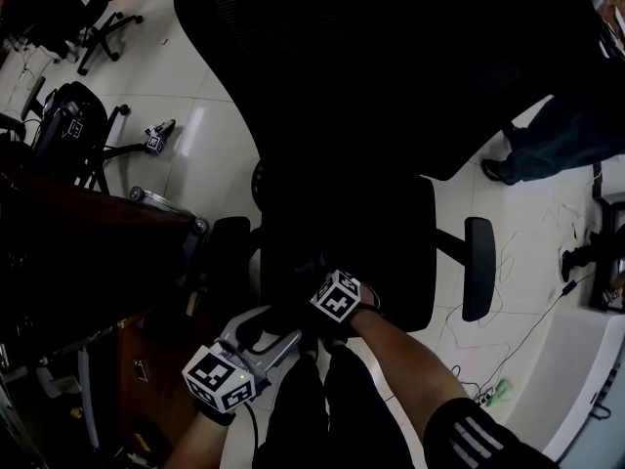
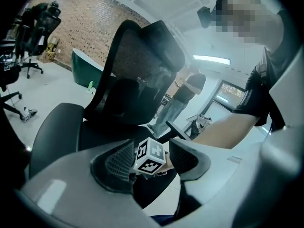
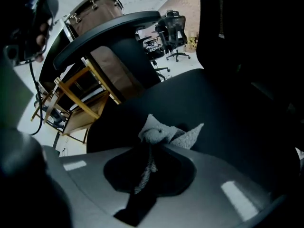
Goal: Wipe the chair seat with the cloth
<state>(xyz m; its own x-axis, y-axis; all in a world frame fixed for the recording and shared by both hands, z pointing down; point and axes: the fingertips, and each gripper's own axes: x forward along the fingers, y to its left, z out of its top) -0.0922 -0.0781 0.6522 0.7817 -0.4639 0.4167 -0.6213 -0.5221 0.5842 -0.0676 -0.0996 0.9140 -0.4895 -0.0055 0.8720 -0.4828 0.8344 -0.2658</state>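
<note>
Chair seat (image 1: 391, 252): black, broad, fills the middle of the head view. Both tools sit at its near edge.

Right tool (image 3: 151, 148): jaws closed on a bunched pale cloth (image 3: 164, 133), which pokes out ahead of them over the near part of the seat. Can't tell if the cloth is pressing on the surface.

Left tool (image 2: 152, 160): jaws wide, holding nothing, near left of the right one. The right tool's marker cube (image 2: 151, 156) shows beyond the gap.

Judgement: the wipe is at or near its start. Lower the cloth flat and sweep in overlapping passes from near to far. Only a small wad protrudes, so keep the jaw tips off the seat.

Around:
- Backrest (image 1: 391, 66) rises at the far side and will stop far strokes.
- Dark wooden worktop (image 1: 88, 223) is close on the left.
- Armrests flank the seat, right (image 1: 479, 267) and left (image 1: 229, 247), limiting sideways reach.
- A person's legs (image 1: 557, 135) are at far right.
- Cables (image 1: 508, 350) trail on the floor to the near right.
</note>
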